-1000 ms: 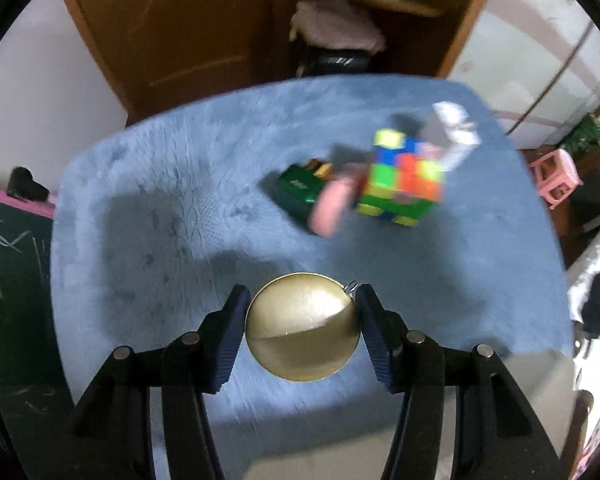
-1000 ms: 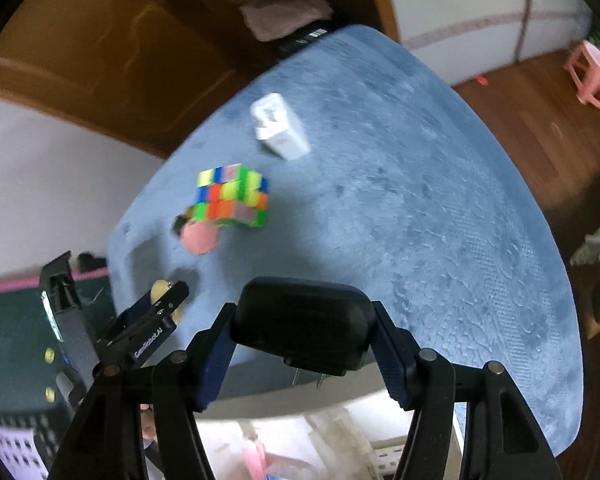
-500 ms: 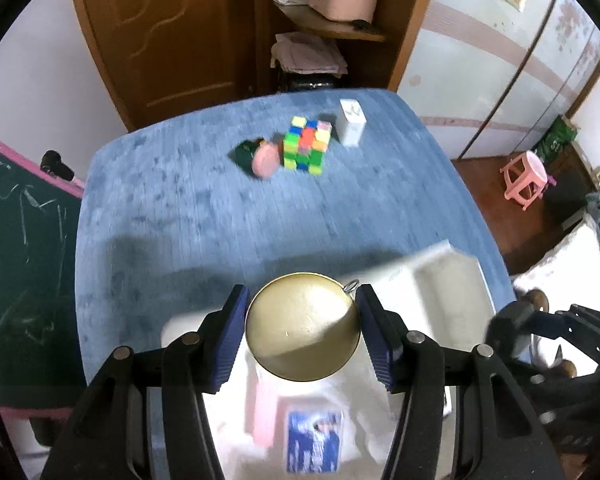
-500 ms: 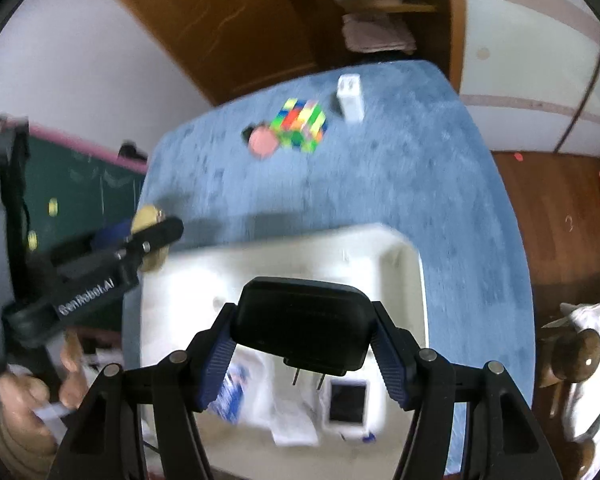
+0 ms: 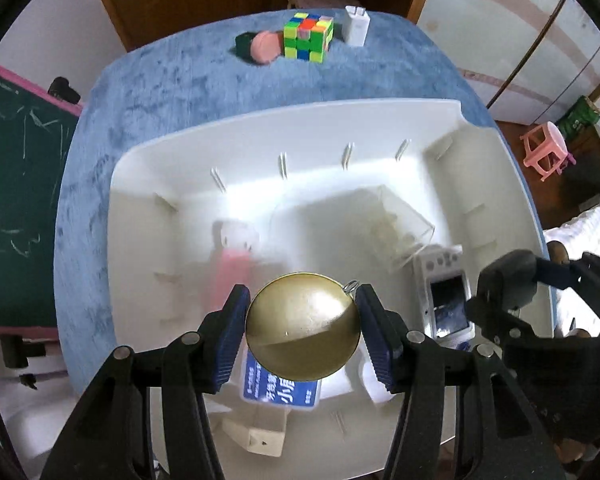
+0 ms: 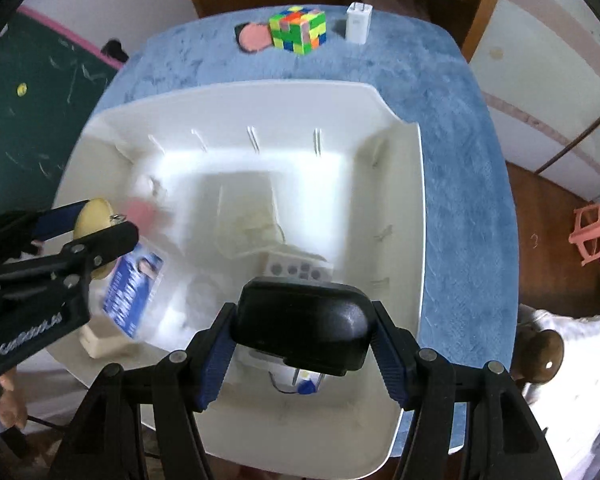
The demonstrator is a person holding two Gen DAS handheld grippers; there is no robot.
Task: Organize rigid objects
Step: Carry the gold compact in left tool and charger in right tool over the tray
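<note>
Both grippers loaded above the white bin

The left gripper (image 5: 302,334) clamped a gold ball (image 5: 302,326); the right gripper (image 6: 304,336) clamped a black charger (image 6: 304,326) over the white bin (image 6: 404,184); beyond, a puzzle cube (image 6: 299,29) sat on the blue table (image 6: 460,184)

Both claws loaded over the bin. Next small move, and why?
Probably lower the left claw slightly and open it. It grips the gold ball above the white bin, directly over a blue-labelled pack. The right claw holds the black adapter and could follow.
</note>
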